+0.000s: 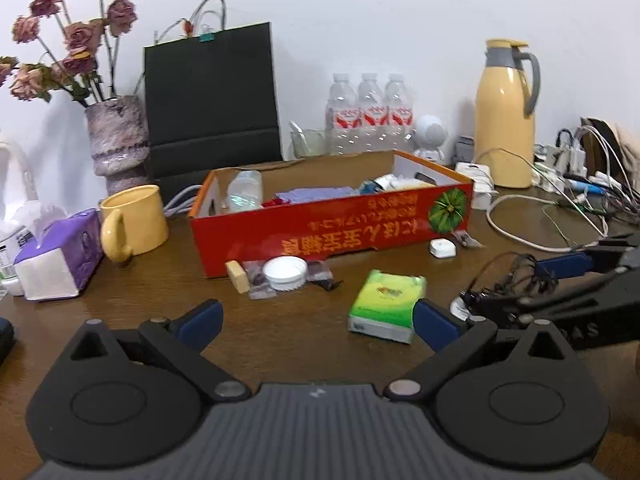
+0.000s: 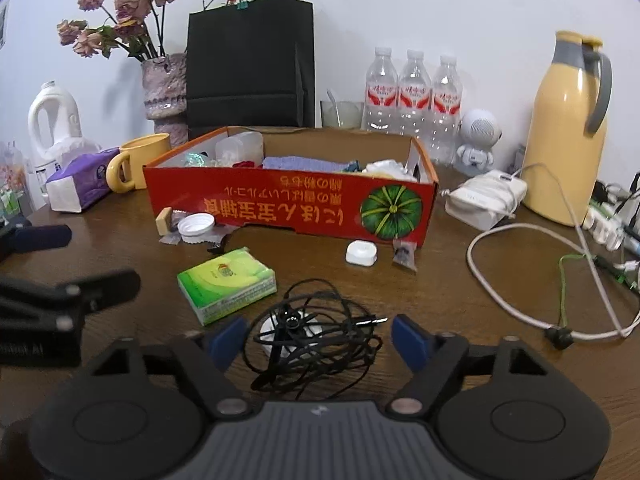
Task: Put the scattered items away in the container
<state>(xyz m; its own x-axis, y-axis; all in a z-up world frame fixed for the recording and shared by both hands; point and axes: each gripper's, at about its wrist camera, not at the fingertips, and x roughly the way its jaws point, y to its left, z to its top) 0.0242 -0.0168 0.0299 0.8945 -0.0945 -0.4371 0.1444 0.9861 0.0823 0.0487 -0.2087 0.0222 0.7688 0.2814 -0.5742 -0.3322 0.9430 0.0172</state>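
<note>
At lower centre of the right wrist view, the tangled black cable [image 2: 316, 340] is straddled by the right gripper [image 2: 320, 340], jaws apart, not yet pinching; loose loops may be missed, snagging the green packet [image 2: 227, 283]. Left gripper [image 1: 318, 320] jaws stand wide, empty.

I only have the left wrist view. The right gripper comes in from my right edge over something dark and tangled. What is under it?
Observer: A tangle of black cable lying on a small white round object; the right gripper straddles it with its fingers on either side, pads not touching.
Operator: Anything behind the mug on my left? My view cuts it off.
Observer: A white jug with a handle stands by the wall, behind the purple tissue pack.
Operator: What is right of the red box, under the cables?
Observer: A white power adapter lies flat beside the yellow thermos.
</note>
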